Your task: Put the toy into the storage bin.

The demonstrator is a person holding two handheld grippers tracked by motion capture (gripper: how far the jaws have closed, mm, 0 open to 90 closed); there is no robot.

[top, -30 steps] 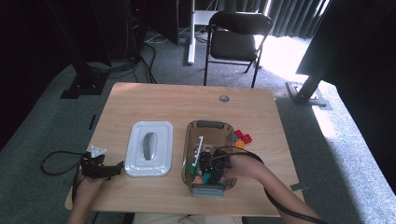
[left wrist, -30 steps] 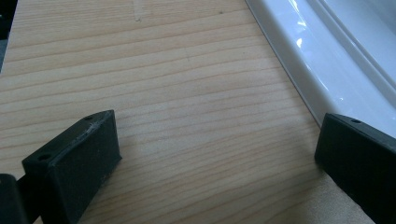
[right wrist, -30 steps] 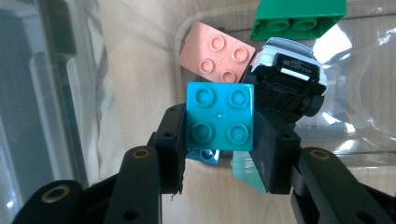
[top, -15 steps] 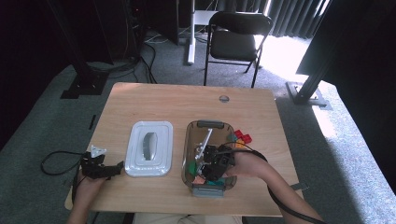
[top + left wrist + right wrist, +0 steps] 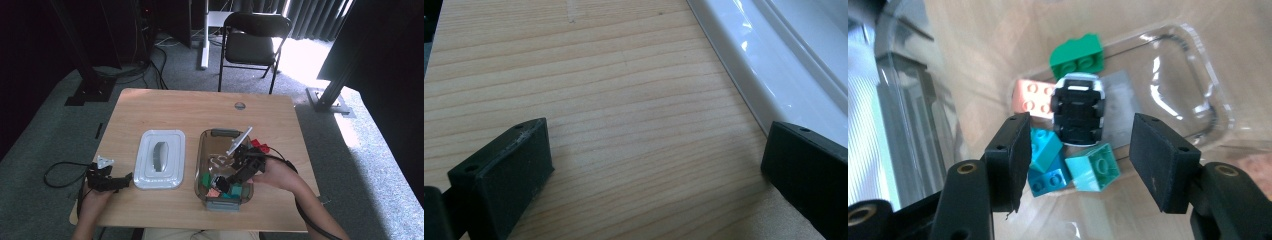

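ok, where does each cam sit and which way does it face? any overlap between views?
High view: above the person's side of the table, looking forward and down; both forearms enter from the bottom, left gripper, right gripper.
Left gripper view: on the left gripper, facing bare tabletop and the white lid's edge; own open jaws show.
Right gripper view: on the right gripper, looking down into the clear container at the toy car and bricks; jaws just opening, nothing gripped.
Shared: lid in high and left views; container in high and right.

Both grippers are black: the left gripper (image 5: 107, 180) carries a grey three-cornered plate and a looping black cable, while the right gripper (image 5: 1075, 160) has blocky jaws with brass-coloured screws.
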